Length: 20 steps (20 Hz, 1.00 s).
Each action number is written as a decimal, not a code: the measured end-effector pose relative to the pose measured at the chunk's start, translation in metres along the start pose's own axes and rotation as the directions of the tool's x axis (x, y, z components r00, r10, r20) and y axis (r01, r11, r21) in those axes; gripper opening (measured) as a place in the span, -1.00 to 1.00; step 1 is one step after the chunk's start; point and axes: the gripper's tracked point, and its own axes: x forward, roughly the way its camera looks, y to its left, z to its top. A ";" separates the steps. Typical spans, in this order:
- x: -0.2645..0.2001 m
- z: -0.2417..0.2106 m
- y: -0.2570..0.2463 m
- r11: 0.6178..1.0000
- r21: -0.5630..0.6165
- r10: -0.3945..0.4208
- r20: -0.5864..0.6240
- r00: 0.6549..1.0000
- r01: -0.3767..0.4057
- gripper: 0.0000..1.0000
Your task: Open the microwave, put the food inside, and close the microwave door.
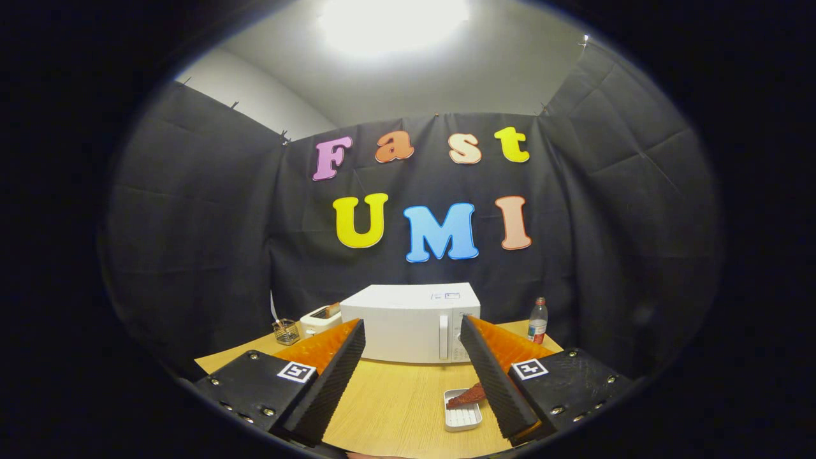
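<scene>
A white microwave [411, 323] stands at the far side of the wooden table [398, 398], its door shut and a vertical handle [442, 337] near its right side. A small white tray [463, 417] holding a reddish-brown piece of food [466, 396] lies on the table close by, beside my right finger. My gripper [413, 333] is open, held above the table and well short of the microwave. Nothing sits between its fingers.
A white toaster [320, 319] stands left of the microwave, with a small wire basket [287, 331] beside it. A plastic bottle with a red cap [537, 320] stands right of the microwave. Black cloth walls close in the booth on three sides.
</scene>
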 end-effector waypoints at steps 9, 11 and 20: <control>0.027 -0.006 0.005 1.000 0.011 0.028 0.039 0.999 -0.028 0.92; 0.037 -0.013 0.005 0.999 -0.006 0.036 0.040 0.999 -0.035 0.92; 0.104 -0.051 -0.002 1.000 0.006 0.008 0.015 1.000 -0.008 0.92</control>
